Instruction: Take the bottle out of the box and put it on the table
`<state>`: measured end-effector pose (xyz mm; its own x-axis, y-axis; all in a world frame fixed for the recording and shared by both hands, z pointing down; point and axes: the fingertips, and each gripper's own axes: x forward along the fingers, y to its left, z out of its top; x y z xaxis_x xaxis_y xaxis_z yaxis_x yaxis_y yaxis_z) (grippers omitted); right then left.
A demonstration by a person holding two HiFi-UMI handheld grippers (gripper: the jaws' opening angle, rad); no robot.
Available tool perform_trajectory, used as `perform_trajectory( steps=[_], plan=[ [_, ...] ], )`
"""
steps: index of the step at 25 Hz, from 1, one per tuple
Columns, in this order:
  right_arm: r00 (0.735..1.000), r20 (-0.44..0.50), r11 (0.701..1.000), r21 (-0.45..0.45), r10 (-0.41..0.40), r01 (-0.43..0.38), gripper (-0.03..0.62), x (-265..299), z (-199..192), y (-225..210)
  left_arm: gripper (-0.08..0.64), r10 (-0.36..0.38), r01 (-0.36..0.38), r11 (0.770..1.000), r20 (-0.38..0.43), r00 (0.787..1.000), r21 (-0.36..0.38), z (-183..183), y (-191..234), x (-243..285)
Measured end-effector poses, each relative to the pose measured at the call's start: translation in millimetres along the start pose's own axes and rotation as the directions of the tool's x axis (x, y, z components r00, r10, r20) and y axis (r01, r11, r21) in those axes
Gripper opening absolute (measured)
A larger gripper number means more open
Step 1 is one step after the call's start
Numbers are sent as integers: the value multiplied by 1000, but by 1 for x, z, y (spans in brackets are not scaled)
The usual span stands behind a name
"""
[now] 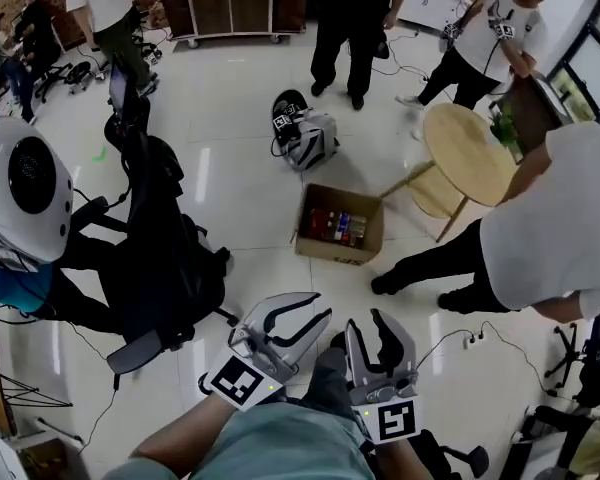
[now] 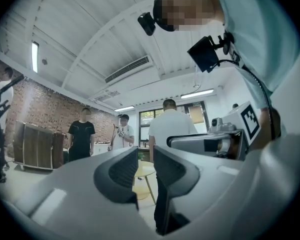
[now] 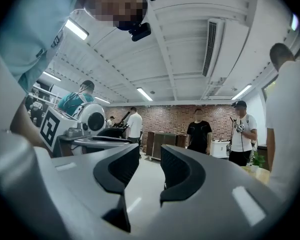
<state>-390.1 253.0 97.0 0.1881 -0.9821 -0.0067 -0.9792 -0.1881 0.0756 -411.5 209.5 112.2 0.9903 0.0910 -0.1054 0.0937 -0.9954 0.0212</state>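
Head view has the left gripper [image 1: 295, 320] and the right gripper [image 1: 378, 334] side by side, both released. Left gripper view and right gripper view each show a narrow gap between the dark ribbed fingers [image 2: 121, 170], with nothing inside it. The open cardboard box [image 1: 342, 230] sits on the tiled floor [image 1: 240, 148], well ahead of both sets of fingertips. The bottles [image 1: 332, 225] lie inside it, untouched. Beyond the box, ahead and to the right of the right fingers, stands the round wooden bench [image 1: 472, 148]. A person in a white shirt [image 1: 555, 228] bends just right of the box. A black office chair [image 1: 170, 268] stands left of the left fingers.
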Motion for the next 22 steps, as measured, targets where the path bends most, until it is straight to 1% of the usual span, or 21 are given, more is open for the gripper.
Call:
perform_trajectory(
  steps=[5, 9, 14, 16, 18, 22],
  plan=[
    [1000, 27, 999, 36, 2, -3, 132, 12, -15, -82, 94, -9, 9, 1000, -20, 1000, -1, -15, 5, 83],
    [998, 40, 998, 50, 39, -41, 140, 24, -21, -147, 94, 3, -3, 1000, -4, 1000, -10, -16, 9, 154],
    [996, 36, 994, 71, 80, -82, 152, 33, -29, -223, 94, 17, -17, 1000, -39, 999, -5, -24, 7, 230],
    [996, 31, 994, 72, 85, -87, 152, 39, -32, -249, 94, 19, -19, 1000, -51, 999, 1, -27, 9, 254],
    [996, 33, 993, 81, 81, -83, 155, 47, -33, -269, 94, 22, -22, 1000, -45, 999, -1, -26, 14, 274],
    [995, 35, 993, 74, 93, -96, 155, 74, -37, -293, 94, 46, -46, 999, -33, 998, -12, -32, 38, 298]
  ],
)
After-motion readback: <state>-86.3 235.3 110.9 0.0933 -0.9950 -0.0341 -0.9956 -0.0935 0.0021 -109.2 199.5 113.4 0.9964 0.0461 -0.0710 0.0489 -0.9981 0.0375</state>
